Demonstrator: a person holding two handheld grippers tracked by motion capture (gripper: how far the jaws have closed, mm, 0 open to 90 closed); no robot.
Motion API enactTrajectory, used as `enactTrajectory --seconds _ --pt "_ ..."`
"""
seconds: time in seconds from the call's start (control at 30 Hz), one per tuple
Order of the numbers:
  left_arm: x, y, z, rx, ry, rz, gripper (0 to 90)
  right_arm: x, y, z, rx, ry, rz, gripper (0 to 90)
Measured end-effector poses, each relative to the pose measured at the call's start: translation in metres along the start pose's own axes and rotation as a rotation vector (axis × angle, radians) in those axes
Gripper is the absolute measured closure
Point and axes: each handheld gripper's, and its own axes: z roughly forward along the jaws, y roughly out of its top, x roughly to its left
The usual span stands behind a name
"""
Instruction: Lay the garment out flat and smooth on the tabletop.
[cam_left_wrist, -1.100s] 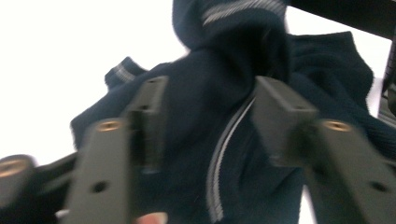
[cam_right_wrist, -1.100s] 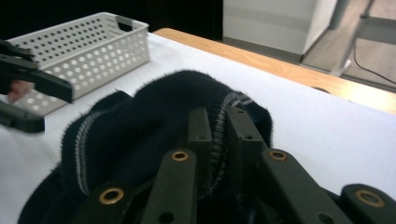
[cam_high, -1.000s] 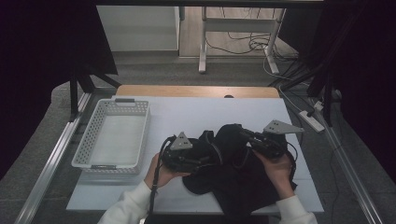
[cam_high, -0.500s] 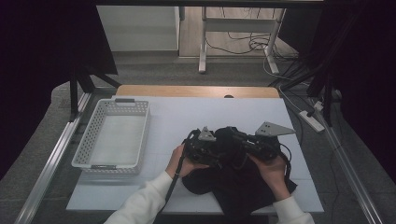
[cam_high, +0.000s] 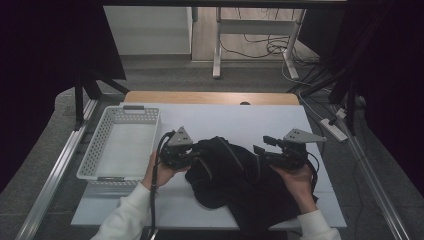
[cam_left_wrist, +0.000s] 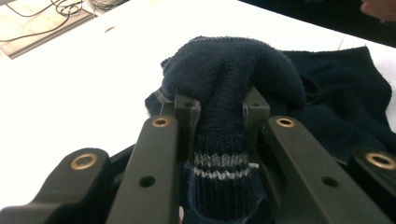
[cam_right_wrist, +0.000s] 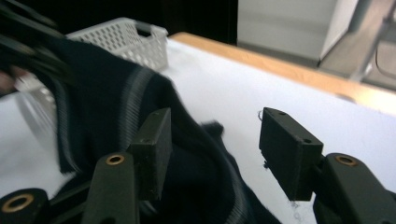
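A dark navy knit garment (cam_high: 235, 182) with thin grey stripes lies bunched on the white table (cam_high: 250, 122) between both hands. My left gripper (cam_high: 196, 150) is at its left edge. Its jaws have just been closing and now pinch a raised fold of the garment (cam_left_wrist: 233, 60); in the left gripper view the left gripper (cam_left_wrist: 222, 105) has both pads pressed into the knit. My right gripper (cam_high: 262, 145) sits on the garment's right side. Its jaws have just been opening. In the right gripper view the right gripper (cam_right_wrist: 215, 140) stands wide, and the garment (cam_right_wrist: 93, 93) drapes past its left pad.
A white perforated basket (cam_high: 141, 111) stands on the left part of the table, and the right gripper view catches it as the basket (cam_right_wrist: 126, 35) behind the cloth. The table's wooden far edge (cam_high: 210, 97) lies beyond. Bare white surface (cam_left_wrist: 93, 70) stretches ahead of the left gripper.
The left gripper reached right into the cloth, shut on a fold and drew back left with it. The right gripper went from shut on the cloth to open.
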Motion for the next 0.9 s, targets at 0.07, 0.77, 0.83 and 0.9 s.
enactTrajectory --seconds 0.07,0.77,0.83,0.9 --pt "0.002 -0.005 -0.002 0.002 0.005 -0.006 73.3 -0.005 -0.005 0.007 0.032 -0.003 0.014 41.5" --pt "0.004 -0.019 -0.009 0.021 0.014 -0.011 73.2 -0.021 -0.049 0.071 0.353 0.068 0.032 77.0" --pt "0.004 -0.02 -0.011 0.015 0.021 -0.011 73.2 -0.021 -0.044 0.065 0.312 0.038 0.019 77.8" --pt "0.005 -0.019 -0.014 0.009 0.028 -0.012 73.2 -0.022 -0.037 0.055 0.247 0.003 0.021 78.2"
